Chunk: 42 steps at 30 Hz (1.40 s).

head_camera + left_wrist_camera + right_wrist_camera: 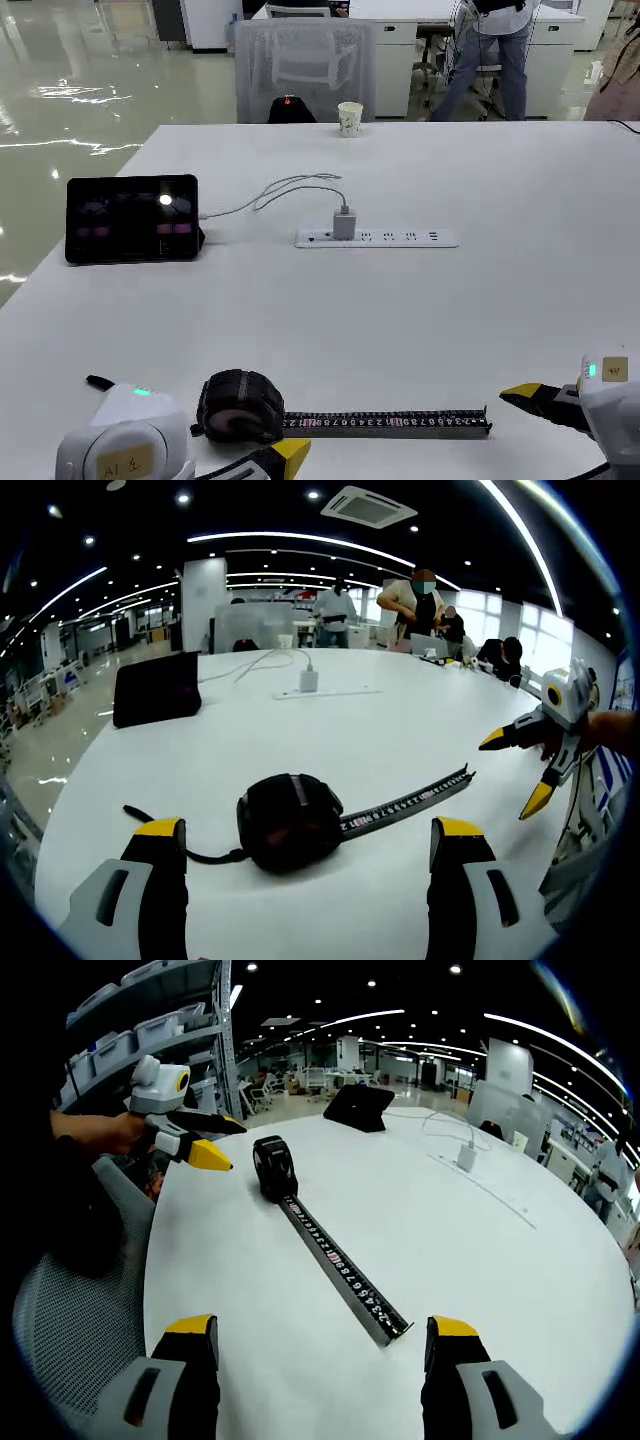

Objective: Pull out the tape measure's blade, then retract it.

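A black tape measure [238, 405] lies near the front edge of the white table [400, 320]. Its blade [390, 421] is pulled out flat to the right and ends in a hook [486, 420]. My left gripper [194, 416] is open around the case [292, 820], with a yellow-tipped finger on each side and no contact visible. My right gripper [530, 397] is open just right of the hook, apart from it. In the right gripper view the blade end [392, 1323] lies ahead between the open jaws of the right gripper [320, 1328]. The left gripper [200, 1140] hovers by the case [273, 1165].
A dark tablet [130, 218] stands at the left. A white power strip [375, 238] with a charger and cable lies mid-table. A paper cup [349, 118] sits at the far edge, with a mesh chair [300, 60] behind. A person [490, 50] stands at the back.
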Each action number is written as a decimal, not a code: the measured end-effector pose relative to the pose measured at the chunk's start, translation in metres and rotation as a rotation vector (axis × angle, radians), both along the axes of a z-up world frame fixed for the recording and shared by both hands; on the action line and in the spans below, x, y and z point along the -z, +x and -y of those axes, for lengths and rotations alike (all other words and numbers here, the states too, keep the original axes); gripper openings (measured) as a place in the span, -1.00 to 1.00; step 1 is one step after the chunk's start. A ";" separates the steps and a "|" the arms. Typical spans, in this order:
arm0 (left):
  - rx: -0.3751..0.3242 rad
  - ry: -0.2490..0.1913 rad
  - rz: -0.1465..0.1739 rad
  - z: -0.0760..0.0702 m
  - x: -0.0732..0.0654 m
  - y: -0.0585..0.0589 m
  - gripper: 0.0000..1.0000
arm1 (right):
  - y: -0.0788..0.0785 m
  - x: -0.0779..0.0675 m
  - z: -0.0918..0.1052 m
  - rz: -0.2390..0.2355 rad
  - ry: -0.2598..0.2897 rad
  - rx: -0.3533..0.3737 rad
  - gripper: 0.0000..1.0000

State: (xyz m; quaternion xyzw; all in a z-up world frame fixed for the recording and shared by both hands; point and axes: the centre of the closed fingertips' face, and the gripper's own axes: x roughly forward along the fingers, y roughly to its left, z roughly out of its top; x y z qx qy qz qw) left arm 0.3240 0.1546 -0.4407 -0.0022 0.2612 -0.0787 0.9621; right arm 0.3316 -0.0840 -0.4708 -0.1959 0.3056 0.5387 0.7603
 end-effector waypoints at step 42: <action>-0.052 -0.008 -0.043 0.000 0.026 0.032 0.89 | 0.045 0.038 0.014 0.038 -0.214 -0.304 -0.34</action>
